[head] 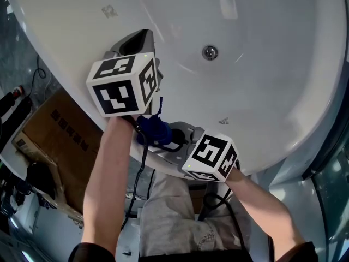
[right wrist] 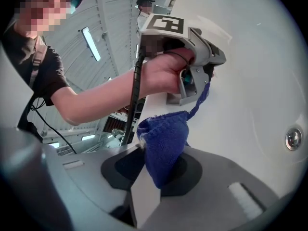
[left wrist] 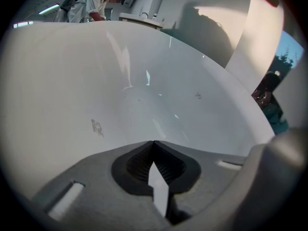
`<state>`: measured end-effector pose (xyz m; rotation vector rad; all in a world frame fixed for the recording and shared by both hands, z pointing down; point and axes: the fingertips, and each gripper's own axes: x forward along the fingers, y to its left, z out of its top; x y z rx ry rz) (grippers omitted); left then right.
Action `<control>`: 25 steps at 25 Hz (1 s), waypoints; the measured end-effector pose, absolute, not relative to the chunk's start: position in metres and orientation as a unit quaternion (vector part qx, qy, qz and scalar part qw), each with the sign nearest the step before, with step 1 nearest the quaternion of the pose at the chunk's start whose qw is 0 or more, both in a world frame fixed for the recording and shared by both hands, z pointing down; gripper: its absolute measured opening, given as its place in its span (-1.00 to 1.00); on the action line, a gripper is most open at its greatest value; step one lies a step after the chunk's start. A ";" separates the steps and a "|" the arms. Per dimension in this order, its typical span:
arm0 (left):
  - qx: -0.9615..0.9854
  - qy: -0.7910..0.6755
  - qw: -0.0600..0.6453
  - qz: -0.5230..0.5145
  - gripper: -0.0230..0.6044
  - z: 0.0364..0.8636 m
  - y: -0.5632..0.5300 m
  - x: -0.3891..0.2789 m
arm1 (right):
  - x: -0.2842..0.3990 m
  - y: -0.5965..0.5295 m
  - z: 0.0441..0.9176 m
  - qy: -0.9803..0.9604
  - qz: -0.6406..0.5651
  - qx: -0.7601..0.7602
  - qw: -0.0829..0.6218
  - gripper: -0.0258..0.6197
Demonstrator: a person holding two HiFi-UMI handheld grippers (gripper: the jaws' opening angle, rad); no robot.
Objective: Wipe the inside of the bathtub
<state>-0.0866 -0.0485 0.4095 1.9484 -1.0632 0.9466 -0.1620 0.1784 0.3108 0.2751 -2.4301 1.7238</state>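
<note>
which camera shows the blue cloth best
The right gripper view: the blue cloth sits at the centre, close up, pinched in the right claw. The head view shows only a small bunched part of it, from farther off. The left gripper view shows none of it.

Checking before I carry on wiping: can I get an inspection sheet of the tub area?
Surface: white bathtub, with a small smudge and a drain.
Job's things: blue cloth, bunched.
Clutter: nothing seen in the tub.
Grippers: left hand-held gripper shut, empty; right hand-held gripper shut on the cloth.
Cables: black cable hanging below the left one.
Surroundings: cardboard box beside the tub.
</note>
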 end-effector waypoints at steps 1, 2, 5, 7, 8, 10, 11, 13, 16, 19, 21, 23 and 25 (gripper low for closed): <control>0.754 -0.412 0.357 0.366 -0.92 0.409 -0.048 -0.086 | -0.162 0.179 0.306 -0.811 0.574 0.086 0.071 -0.64; 0.754 -0.412 0.357 0.366 -0.92 0.408 -0.048 -0.086 | -0.162 0.180 0.302 -0.813 0.573 0.080 0.068 -0.64; 0.755 -0.411 0.354 0.369 -0.92 0.408 -0.048 -0.086 | -0.162 0.181 0.300 -0.813 0.574 0.072 0.061 -0.64; 0.755 -0.410 0.351 0.372 -0.92 0.409 -0.047 -0.087 | -0.160 0.176 0.304 -0.813 0.574 0.079 0.056 -0.64; 0.755 -0.410 0.351 0.373 -0.92 0.410 -0.047 -0.087 | -0.157 0.172 0.307 -0.814 0.572 0.087 0.055 -0.64; 0.755 -0.408 0.352 0.373 -0.92 0.411 -0.045 -0.088 | -0.151 0.164 0.315 -0.815 0.566 0.107 0.059 -0.64; 0.755 -0.408 0.352 0.374 -0.92 0.411 -0.044 -0.088 | -0.146 0.159 0.320 -0.816 0.563 0.118 0.063 -0.64; 0.754 -0.408 0.353 0.374 -0.92 0.411 -0.043 -0.088 | -0.135 0.149 0.331 -0.815 0.556 0.142 0.072 -0.64; 0.751 -0.410 0.358 0.372 -0.92 0.411 -0.044 -0.087 | -0.113 0.130 0.351 -0.813 0.547 0.178 0.091 -0.64; 0.751 -0.409 0.362 0.373 -0.92 0.415 -0.044 -0.086 | -0.090 0.113 0.379 -0.805 0.540 0.219 0.116 -0.64; 0.751 -0.407 0.363 0.373 -0.92 0.418 -0.044 -0.085 | -0.076 0.103 0.400 -0.798 0.535 0.243 0.134 -0.64; 0.751 -0.404 0.366 0.372 -0.92 0.422 -0.042 -0.084 | -0.062 0.096 0.423 -0.789 0.533 0.266 0.149 -0.64; 0.752 -0.401 0.368 0.372 -0.92 0.426 -0.038 -0.082 | -0.052 0.092 0.445 -0.781 0.531 0.286 0.164 -0.64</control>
